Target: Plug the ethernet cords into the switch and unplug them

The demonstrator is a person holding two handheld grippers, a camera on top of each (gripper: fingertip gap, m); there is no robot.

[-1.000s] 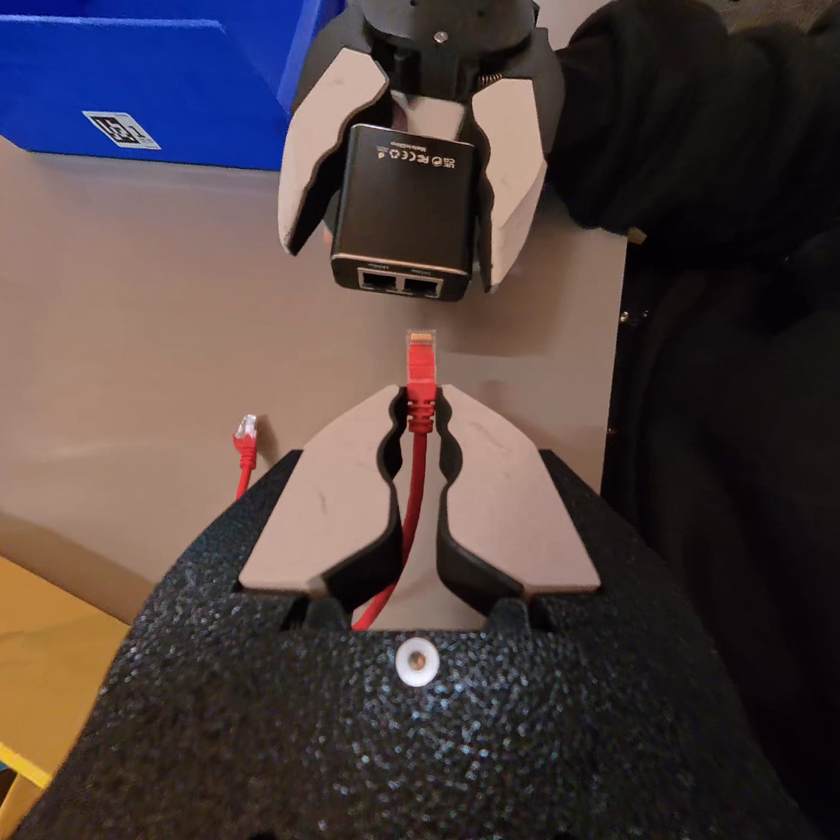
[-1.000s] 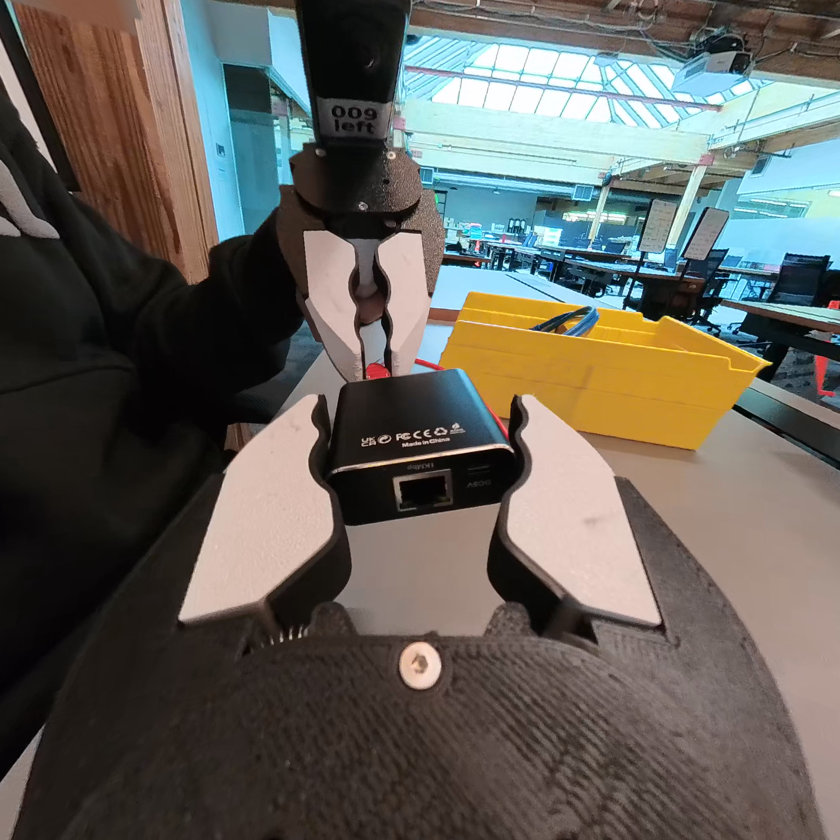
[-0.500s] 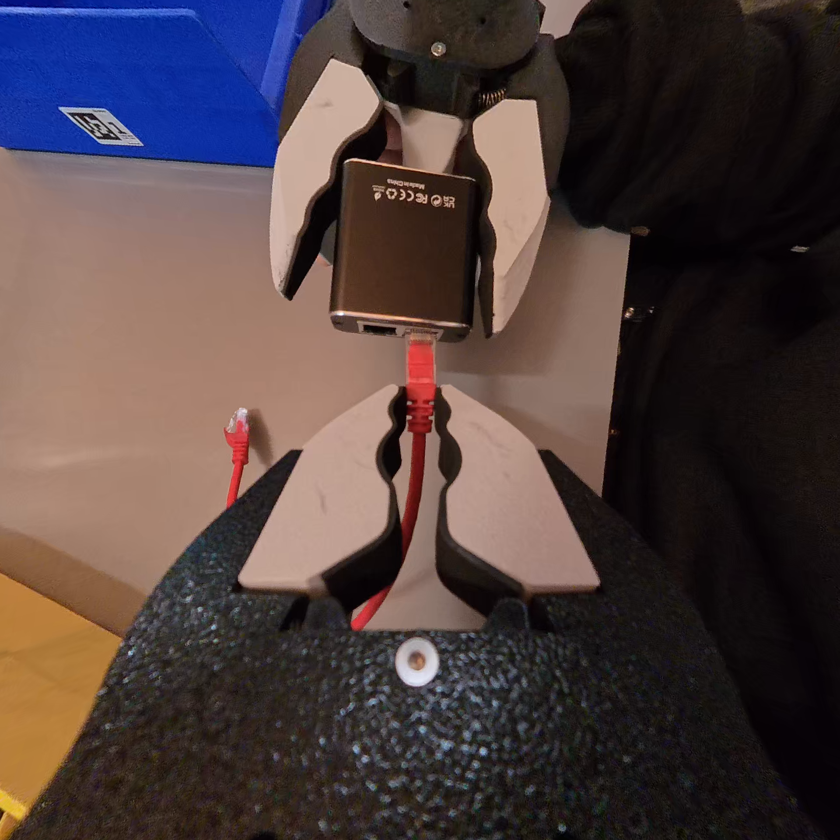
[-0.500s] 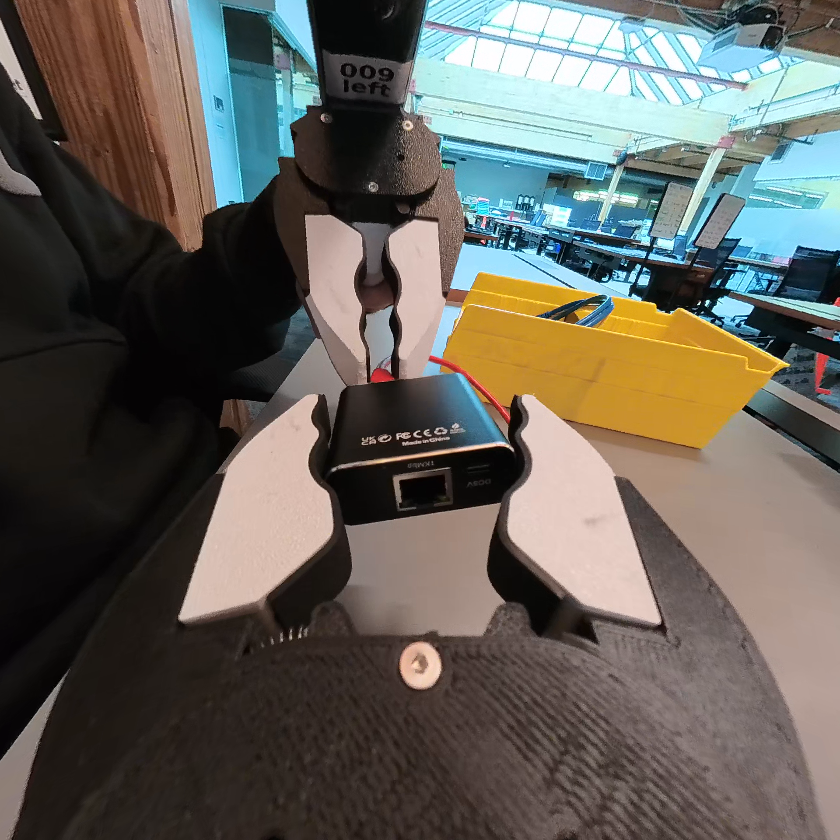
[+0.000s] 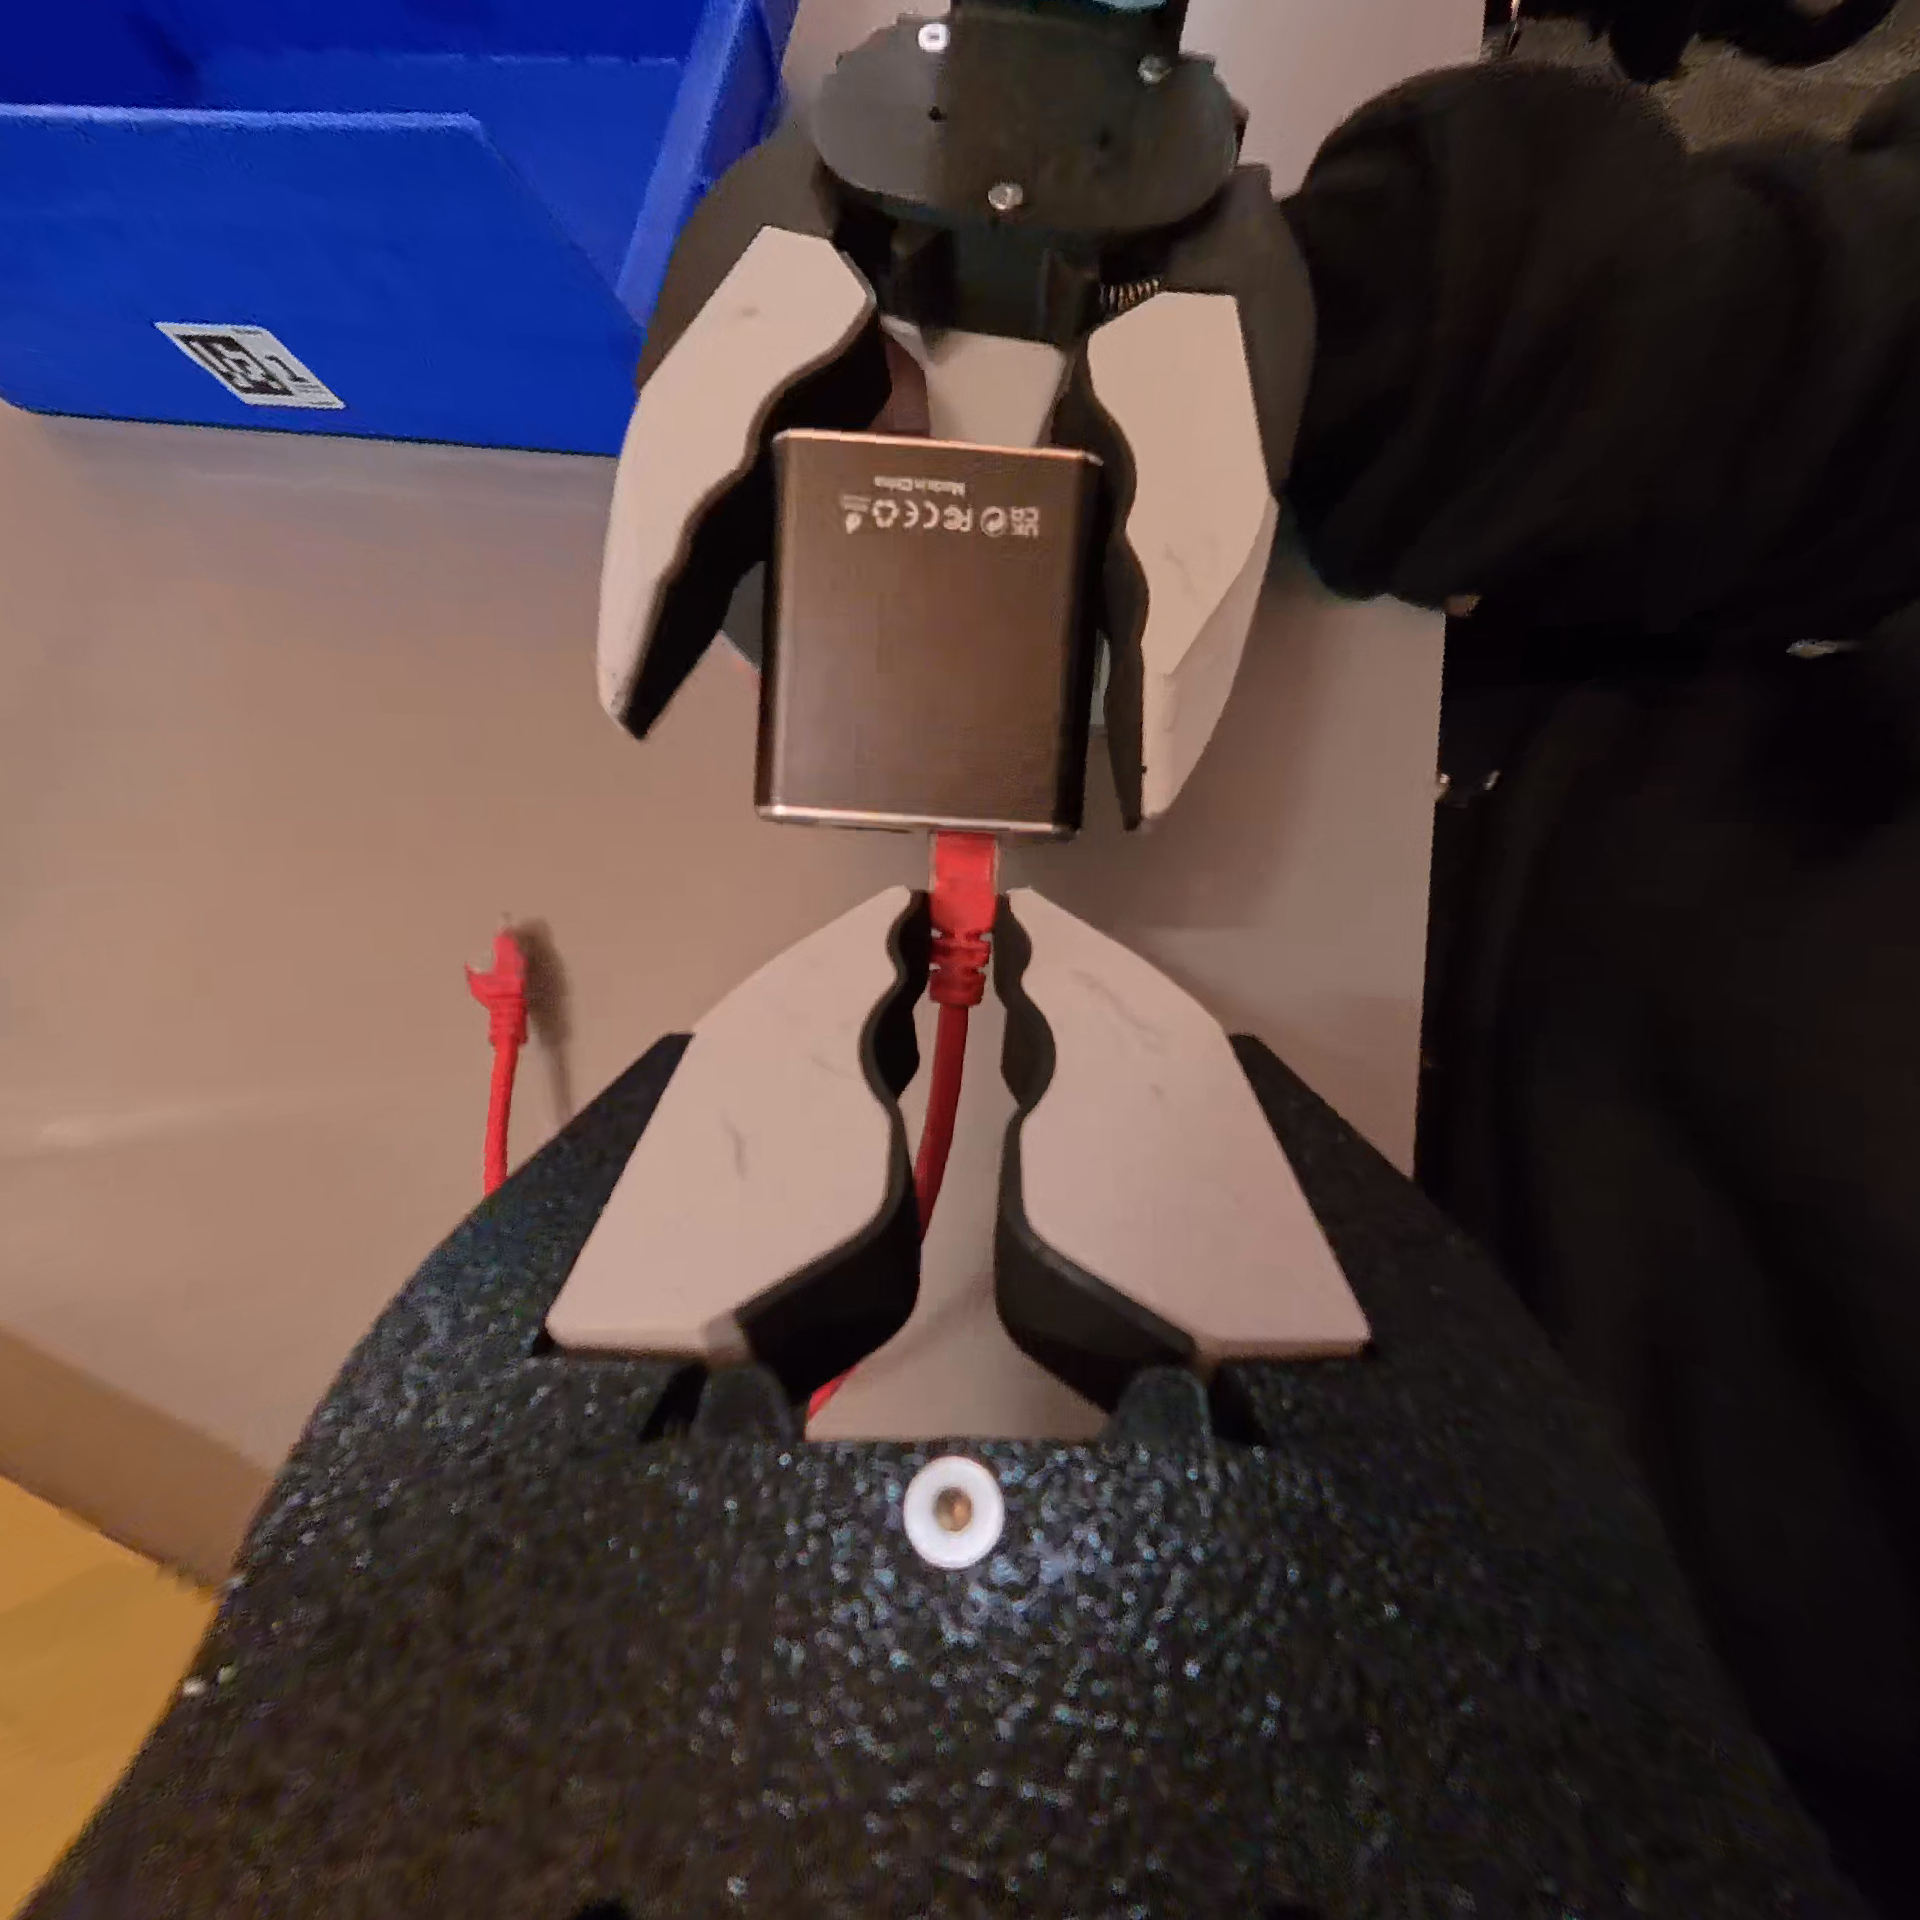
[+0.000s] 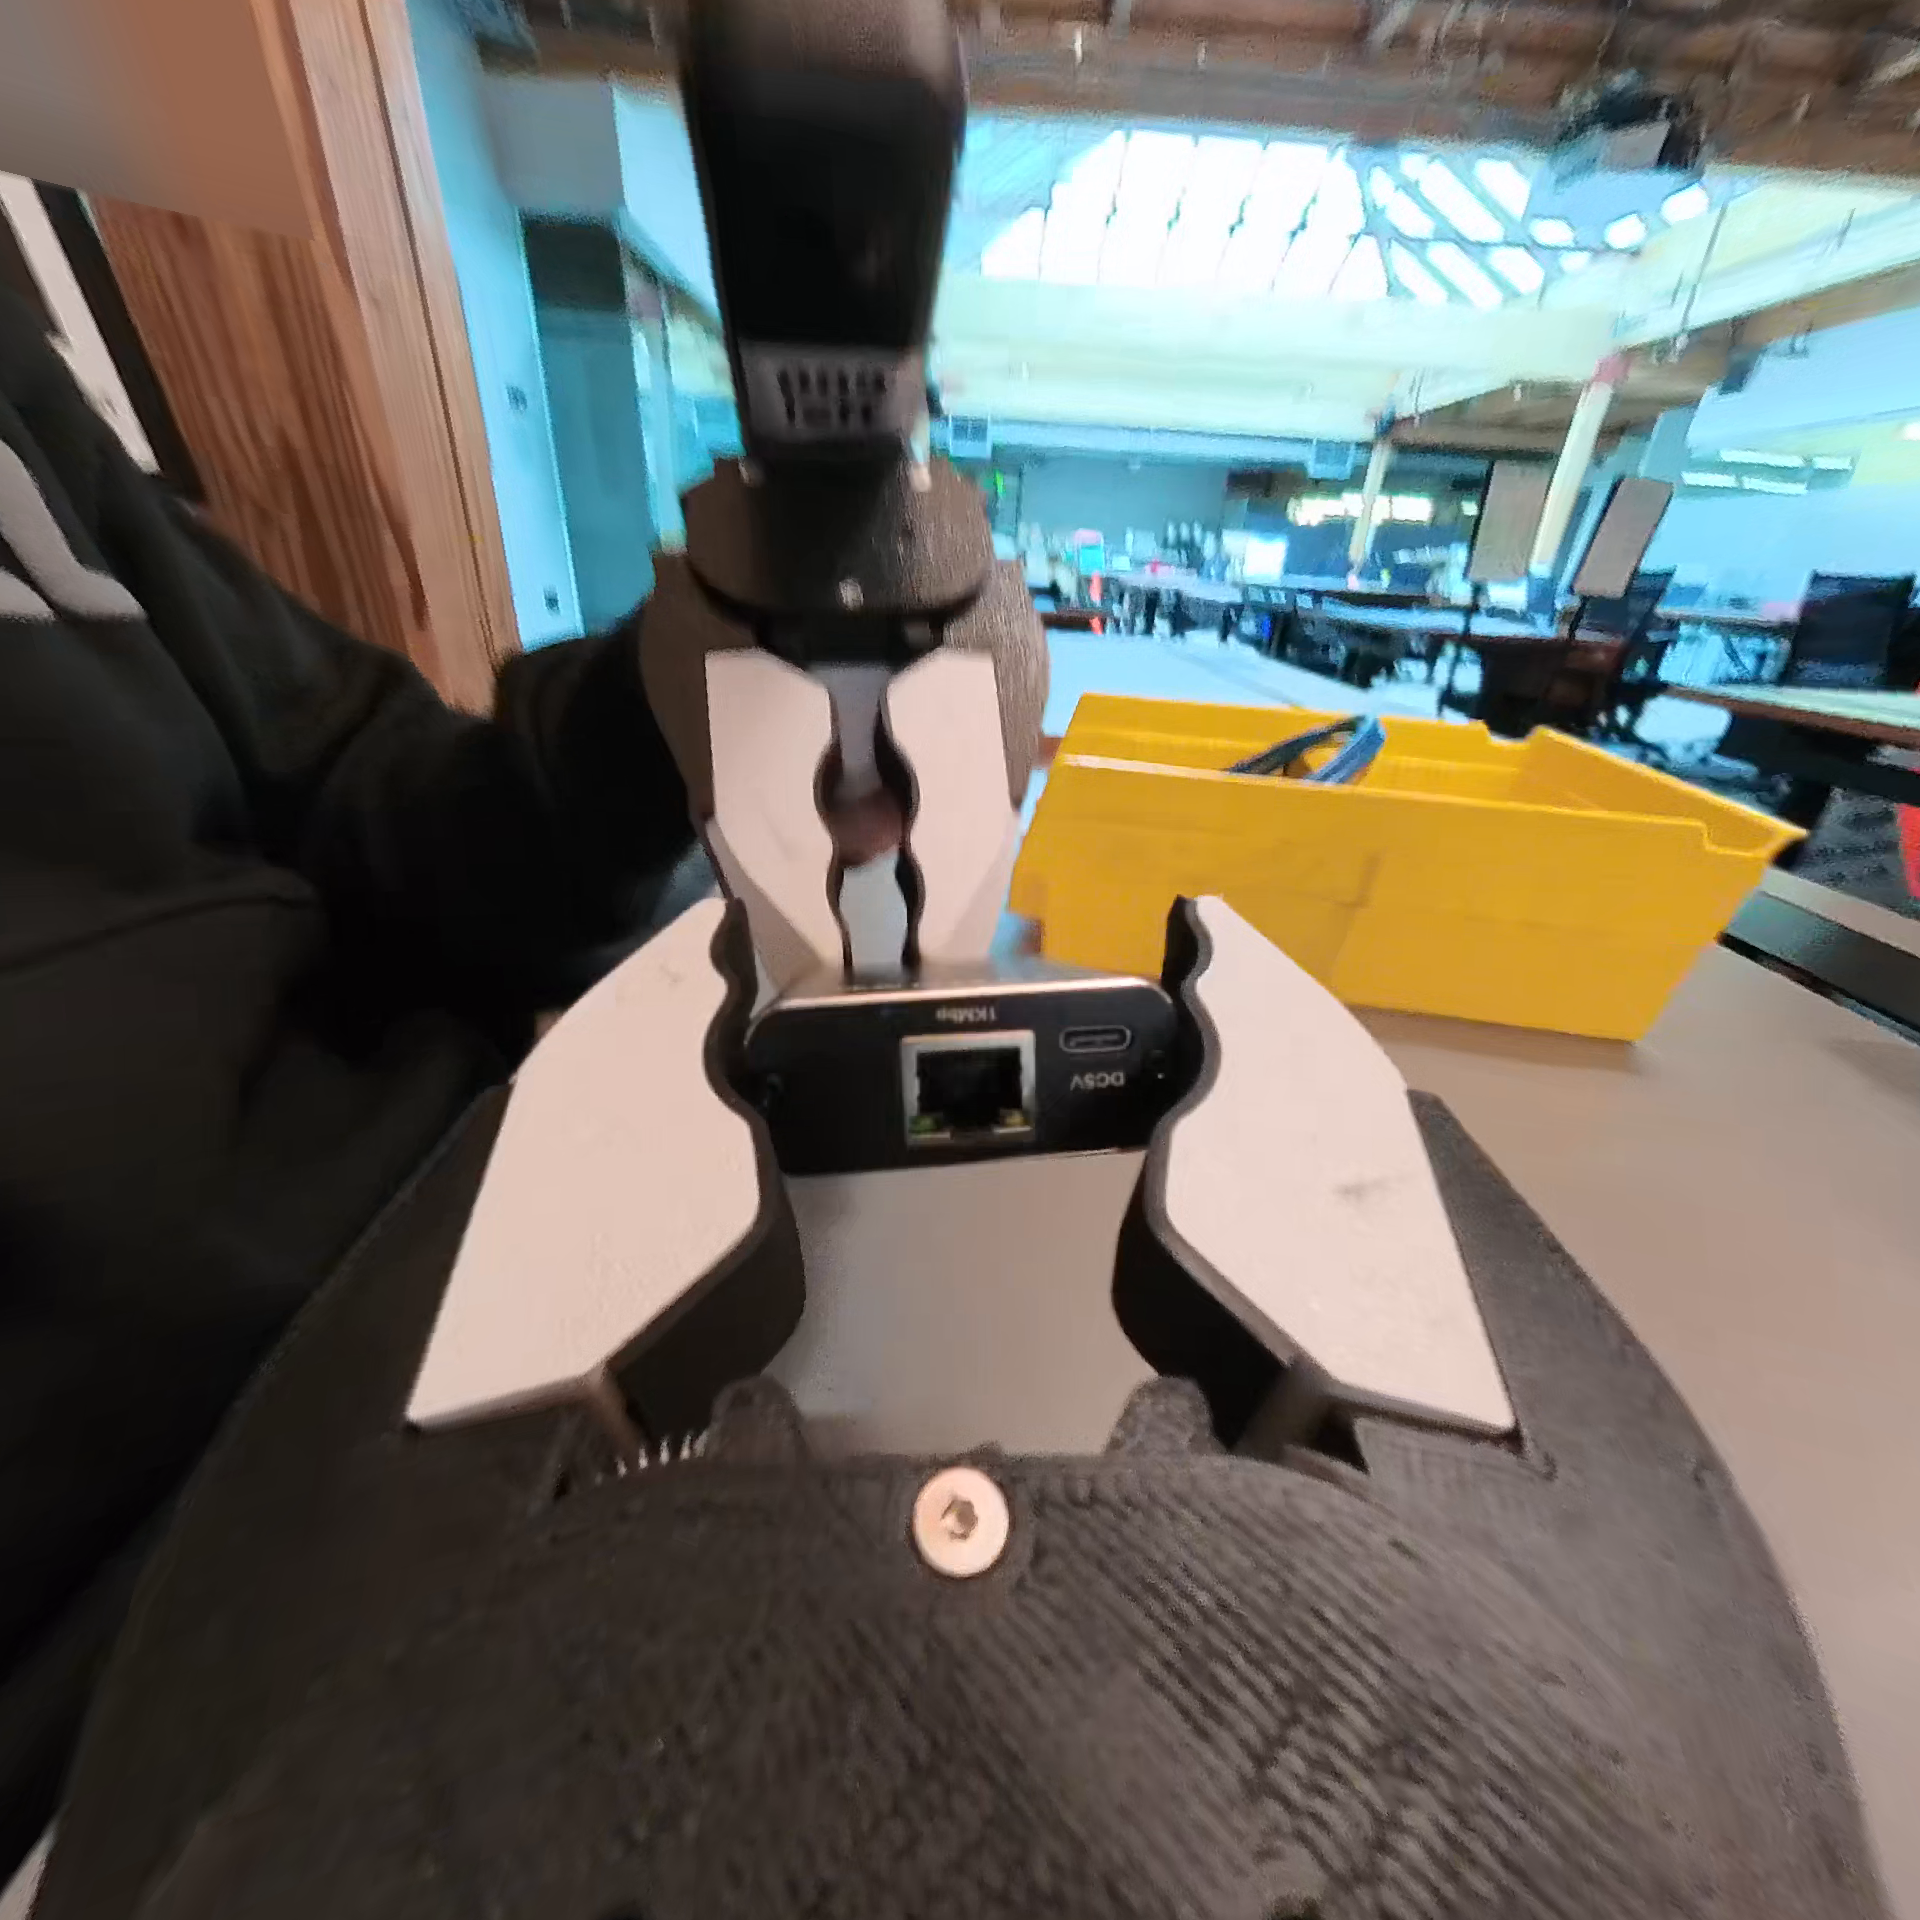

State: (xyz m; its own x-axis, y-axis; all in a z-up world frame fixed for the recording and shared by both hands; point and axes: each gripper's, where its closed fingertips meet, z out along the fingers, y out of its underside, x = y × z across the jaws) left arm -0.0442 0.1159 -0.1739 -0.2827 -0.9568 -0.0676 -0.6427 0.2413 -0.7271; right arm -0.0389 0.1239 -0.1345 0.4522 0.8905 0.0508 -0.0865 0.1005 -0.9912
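While the left gripper (image 5: pixel 961 914) pinches the red cord (image 5: pixel 943 1081) just behind its plug, fingers nearly closed around the boot, the plug sits in a port on the near face of the switch (image 5: pixel 925 644). The switch is a small dark box held off the grey table (image 5: pixel 260 727) by the right gripper (image 6: pixel 961 997), whose fingers are spread to the width of the box and press on its two sides. From the right wrist view the back face of the switch (image 6: pixel 961 1081) shows one empty port and a small oval socket beside it. A second red plug (image 5: pixel 504 987) lies free on the table to the left of the grippers. A blue bin (image 5: pixel 312 229) stands at the far edge, and a yellow bin (image 6: pixel 1403 894) with a dark cable in it sits on the table farther off. Black sleeves cover the person's arms
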